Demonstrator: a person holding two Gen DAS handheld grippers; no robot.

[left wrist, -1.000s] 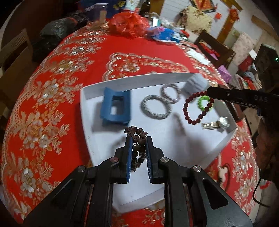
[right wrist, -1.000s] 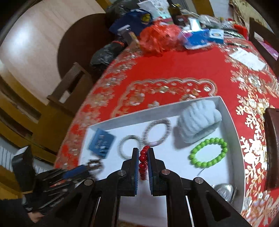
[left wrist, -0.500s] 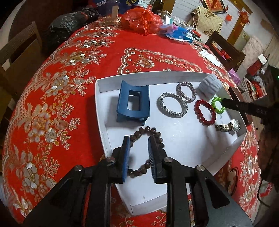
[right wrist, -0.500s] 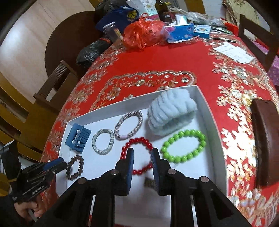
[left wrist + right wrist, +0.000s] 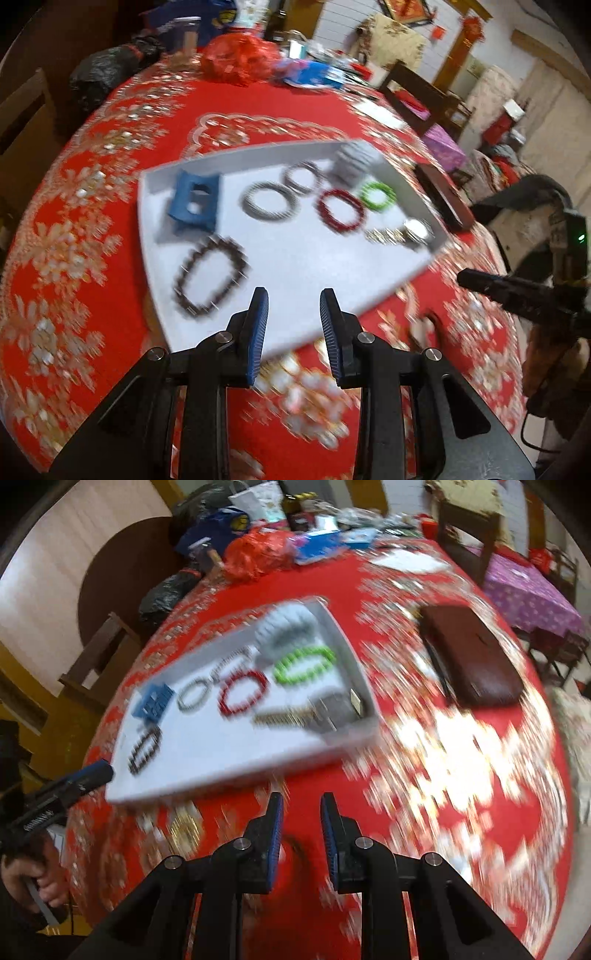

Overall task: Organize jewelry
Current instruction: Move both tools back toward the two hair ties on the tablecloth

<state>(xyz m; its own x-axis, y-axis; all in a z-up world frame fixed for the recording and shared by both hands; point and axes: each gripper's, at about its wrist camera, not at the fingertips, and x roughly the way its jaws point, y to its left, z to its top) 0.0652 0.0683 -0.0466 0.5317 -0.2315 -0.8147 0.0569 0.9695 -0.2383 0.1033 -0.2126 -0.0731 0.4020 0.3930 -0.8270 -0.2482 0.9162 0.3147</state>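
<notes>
Jewelry lies sorted in the white tray (image 5: 155, 206), both grippers' jaws stand released and empty, left (image 5: 293, 325) opening; next move calls for any leftover piece.

Both views ride on a hand-held gripper and look steeply down along its two fingers at the red-clothed desk (image 5: 122, 280), both blurred. The left wrist view sits near the front edge of the white tray (image 5: 314, 266), facing across it toward the far clutter. The right wrist view hangs right of the tray (image 5: 221, 753), above bare cloth. They share the tray, and each catches the other hand-held gripper at its edge.
</notes>
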